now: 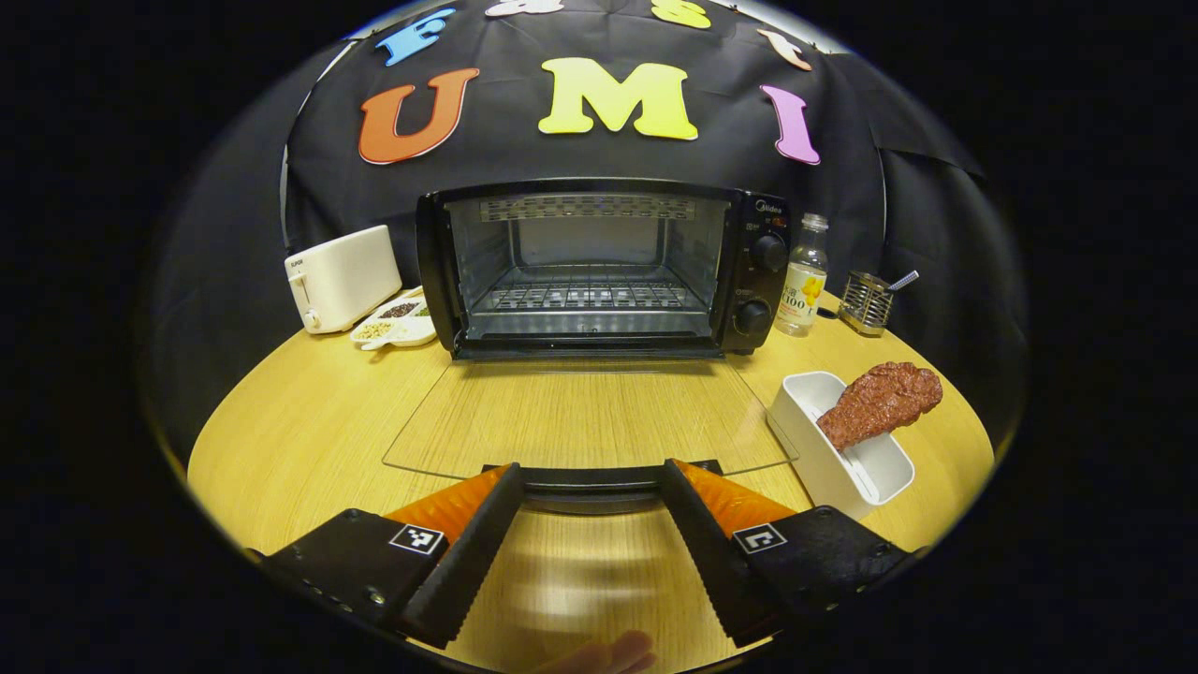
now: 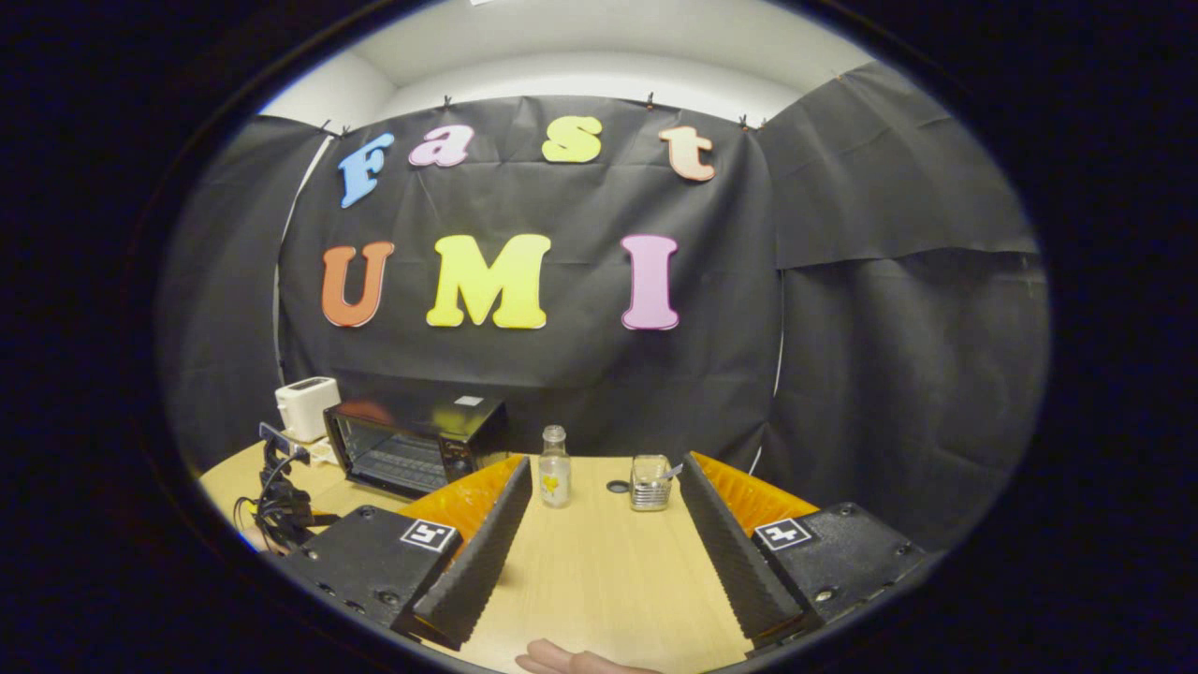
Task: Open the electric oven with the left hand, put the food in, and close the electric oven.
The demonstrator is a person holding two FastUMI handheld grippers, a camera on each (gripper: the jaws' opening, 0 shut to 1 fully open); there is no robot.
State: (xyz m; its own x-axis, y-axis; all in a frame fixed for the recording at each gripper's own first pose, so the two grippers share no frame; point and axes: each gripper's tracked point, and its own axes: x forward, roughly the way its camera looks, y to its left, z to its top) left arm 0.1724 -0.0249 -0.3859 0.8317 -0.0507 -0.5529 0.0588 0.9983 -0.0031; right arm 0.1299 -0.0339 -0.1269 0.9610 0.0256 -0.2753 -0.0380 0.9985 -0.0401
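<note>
Ahead of the left hand-held gripper (image 1: 591, 501), fingers apart, the oven (image 1: 599, 267) stands with its glass door (image 1: 585, 421) lowered flat, the handle between the fingers. Right of it, food (image 1: 880, 402) rests on a tray (image 1: 842, 468). Right hand-held gripper (image 2: 604, 524): fingers apart, above the desk (image 2: 599, 571).

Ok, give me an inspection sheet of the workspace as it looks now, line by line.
Surface: round wooden table.
Job's things: oven, glass door folded down flat; food resting on white tray rim.
Clutter: toaster, snack dish, bottle, wire holder.
Grippers: left hand-held gripper open at door handle; right hand-held gripper open, empty.
Cables: dark bundle at table's left edge.
Surroundings: black cloth wall.
</note>
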